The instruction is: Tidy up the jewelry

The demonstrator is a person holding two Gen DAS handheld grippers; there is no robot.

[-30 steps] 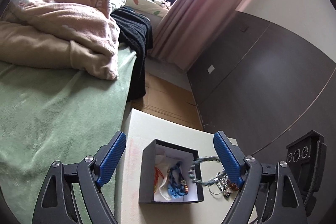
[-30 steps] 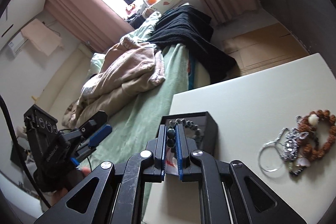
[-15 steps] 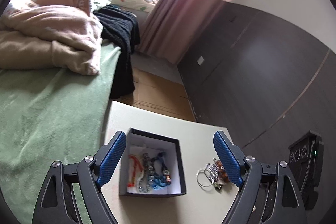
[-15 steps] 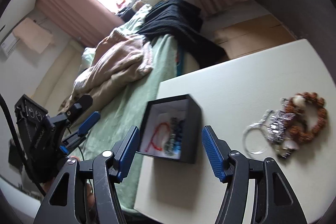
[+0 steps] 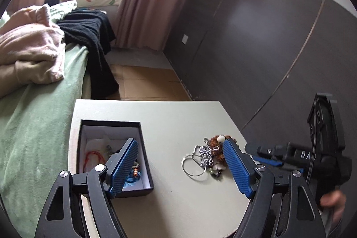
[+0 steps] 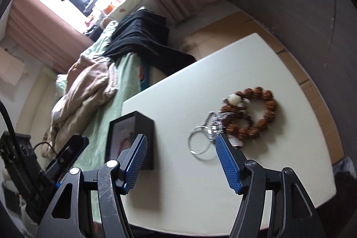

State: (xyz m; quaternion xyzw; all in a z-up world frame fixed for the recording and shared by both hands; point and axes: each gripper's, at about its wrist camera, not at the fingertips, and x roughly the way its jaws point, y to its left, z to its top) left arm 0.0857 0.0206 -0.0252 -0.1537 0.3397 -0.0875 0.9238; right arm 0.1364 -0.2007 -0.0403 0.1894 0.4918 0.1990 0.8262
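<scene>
In the left wrist view, the left gripper [image 5: 180, 168] is seen with its blue fingers [image 5: 236, 168] spread wide and nothing held between them. It hangs over a pale surface [image 5: 178, 119]. A black box [image 5: 146, 162] with a white lining stands at the surface's left edge, beside a green bed [image 5: 33, 126]; a red cord [image 5: 93, 155] and some beads [image 5: 135, 167] are seen inside it, partly hidden by the left finger. To the right of the box, apart from it, a heap of jewelry lies on the surface: a silver ring [image 5: 193, 165], a silver chain [image 5: 206, 154] and a brown bracelet [image 5: 217, 145], all touching one another. The right gripper [image 5: 267, 156] is seen at the right edge, and the letters "DA" can be read on its black body; the rest of the writing is hidden.

In the right wrist view, the right gripper [image 6: 180, 160] is likewise shown wide open and empty, low over the surface [image 6: 178, 93]. The box [image 6: 142, 133] is seen just beyond the left finger, the ring [image 6: 199, 142] between the fingers, and the bracelet [image 6: 261, 113] beyond the right finger, touching the chain [image 6: 215, 124]. The left gripper [image 6: 67, 151] is seen at the lower left; no writing on it can be read.
</scene>
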